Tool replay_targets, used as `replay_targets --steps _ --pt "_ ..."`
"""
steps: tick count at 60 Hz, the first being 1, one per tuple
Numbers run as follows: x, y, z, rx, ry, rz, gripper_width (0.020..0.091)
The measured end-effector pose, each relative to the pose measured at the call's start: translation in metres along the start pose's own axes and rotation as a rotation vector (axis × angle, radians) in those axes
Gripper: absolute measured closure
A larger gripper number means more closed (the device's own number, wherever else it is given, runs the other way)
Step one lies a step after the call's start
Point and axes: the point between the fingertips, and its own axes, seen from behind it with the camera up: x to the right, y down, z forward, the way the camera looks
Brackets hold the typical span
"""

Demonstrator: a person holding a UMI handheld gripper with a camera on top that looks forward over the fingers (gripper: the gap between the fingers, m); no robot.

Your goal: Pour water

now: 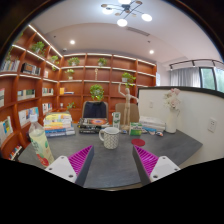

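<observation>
Cataloguing one moment at a grey table (110, 168) in a room lined with bookshelves.

Item 1: gripper (113, 162), fingers spread apart and holding nothing; the magenta pads (80, 160) face each other across bare tabletop.

Item 2: cup (109, 137), pale, with a handle on one side, standing upright on the table just ahead of the fingers and roughly centred between their lines. Not touched. Probably ceramic or similar (rigid, smooth-walled, likely slippery under the pads, breakable if dropped); whether it holds water cannot be told.

Item 3: bottle (40, 144), clear plastic with a label, tilted in this wide view, well off to the left of the left finger. Likely light and somewhat yielding when squeezed; best taken around the mid-body, below the shoulder, with moderate pressure.

Item 4: stacked books (59, 124) beyond the bottle, and small clutter beyond the right finger.
</observation>
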Motion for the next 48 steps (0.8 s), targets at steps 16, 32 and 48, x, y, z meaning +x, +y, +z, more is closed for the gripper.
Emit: replay_targets --steps 16,32,48 --pt "-0.118 0.069 -0.023 -0.006 -0.124 0.028 0.0324" --pt "-0.241 0.068 -0.024 0.022 -0.354 -0.002 0.0321" --pt "-0.287 0.038 0.023 0.071 -0.403 0.013 0.0321"
